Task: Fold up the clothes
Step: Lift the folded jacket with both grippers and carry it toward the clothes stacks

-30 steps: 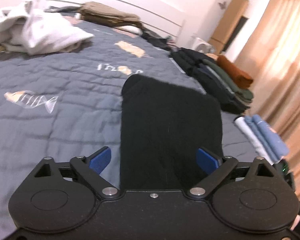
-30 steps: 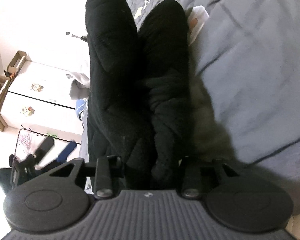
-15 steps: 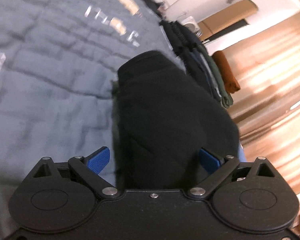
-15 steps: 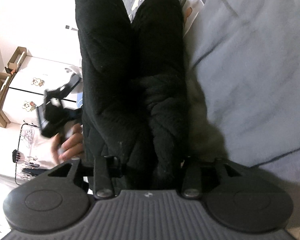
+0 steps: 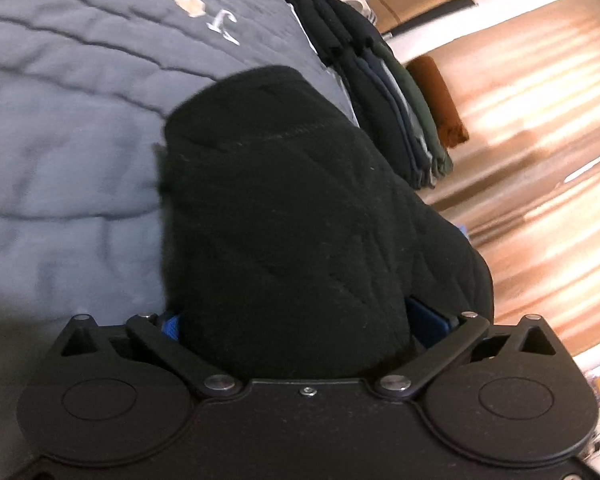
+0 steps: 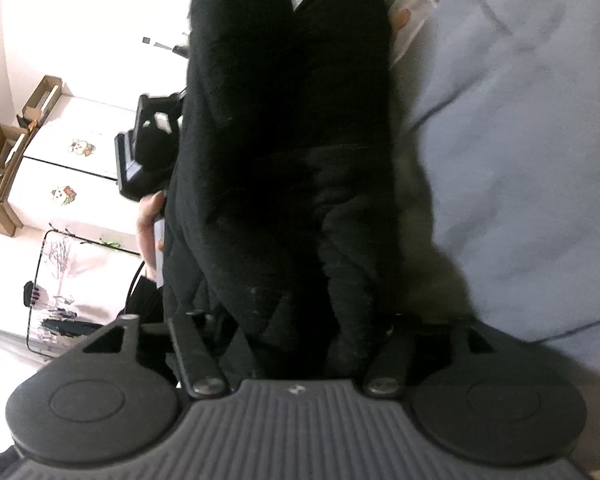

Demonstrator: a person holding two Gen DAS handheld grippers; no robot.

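Left tongs [image 5: 296, 322] clamped on a thick fold of black garment [image 5: 292, 216], blue pads [image 5: 428, 320] pressed against its sides; right tongs [image 6: 300, 332] likewise clamped on the same black garment [image 6: 284, 160], bunched in two long rolls; garment held over the grey quilted bed [image 5: 68, 128]; beyond, along the bed's edge, a row of folded dark clothes [image 5: 388, 80]; behind those, tan curtains [image 5: 540, 128].

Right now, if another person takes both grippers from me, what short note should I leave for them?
Left gripper: shut on the folded black quilted garment, lifted over the grey quilt.
Right gripper: shut on the same garment, which hangs in two thick lobes.
Done: garment looks folded; a stack of folded dark clothes lies at the bed edge.
Left: probably set this garment down by that stack.
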